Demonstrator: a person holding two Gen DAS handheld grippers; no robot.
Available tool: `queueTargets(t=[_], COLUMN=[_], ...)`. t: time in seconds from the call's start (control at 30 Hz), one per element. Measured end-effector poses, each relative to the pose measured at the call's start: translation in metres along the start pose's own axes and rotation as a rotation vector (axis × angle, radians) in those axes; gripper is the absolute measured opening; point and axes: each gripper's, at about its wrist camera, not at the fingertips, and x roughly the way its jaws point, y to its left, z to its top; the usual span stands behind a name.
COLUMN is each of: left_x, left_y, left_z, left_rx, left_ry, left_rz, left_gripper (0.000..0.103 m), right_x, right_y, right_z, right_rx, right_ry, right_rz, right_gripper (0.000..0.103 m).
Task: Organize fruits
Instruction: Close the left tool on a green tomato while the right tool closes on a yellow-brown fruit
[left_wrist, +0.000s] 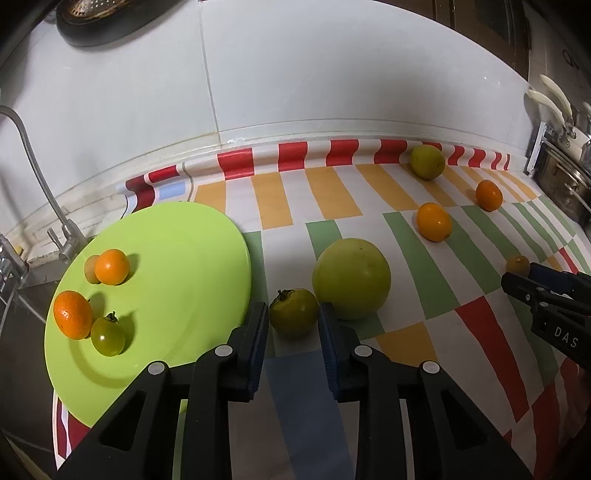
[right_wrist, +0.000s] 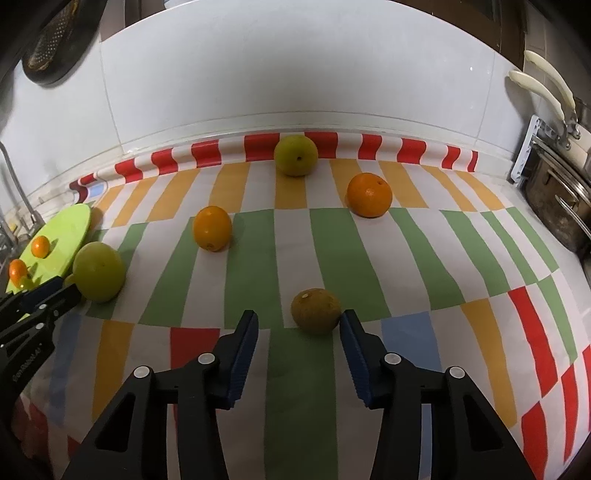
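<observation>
A lime-green plate (left_wrist: 177, 258) at the left holds two small oranges (left_wrist: 112, 266), a green persimmon (left_wrist: 108, 335) and a partly hidden pale fruit. My left gripper (left_wrist: 293, 314) is open, its fingertips on either side of a green persimmon (left_wrist: 293, 312) lying on the cloth beside a large green apple (left_wrist: 351, 278). My right gripper (right_wrist: 299, 325) is open, its tips flanking a brownish-green fruit (right_wrist: 316, 311) near the right finger. Two oranges (right_wrist: 212, 228) (right_wrist: 369, 195) and a green apple (right_wrist: 295, 155) lie farther back.
A striped cloth (right_wrist: 332, 240) covers the counter up to the white tiled wall. A tap (left_wrist: 55, 221) and sink edge are at the far left. Metal pots (right_wrist: 554, 206) with white handles stand at the right edge. A dark pan (left_wrist: 96, 22) hangs on the wall.
</observation>
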Motion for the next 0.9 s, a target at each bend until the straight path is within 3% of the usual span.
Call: queueTargets(t=[0.27,0.9], left_x=[0.002,-0.035], left_y=[-0.001,-0.003], left_z=[0.003,-0.002], left_rx=[0.007,0.006], left_ry=[-0.001,-0.061], left_rz=[0.008,-0.010], left_gripper=[0.027,0.027], right_x=[0.008,-0.024], right_y=[-0.002,0.010], right_z=[0.001,-0.004], right_rx=[-0.001,-0.028], right_ry=[0.019,-0.051], right_rz=[0.006,0.102], right_gripper=[0.031,0.031])
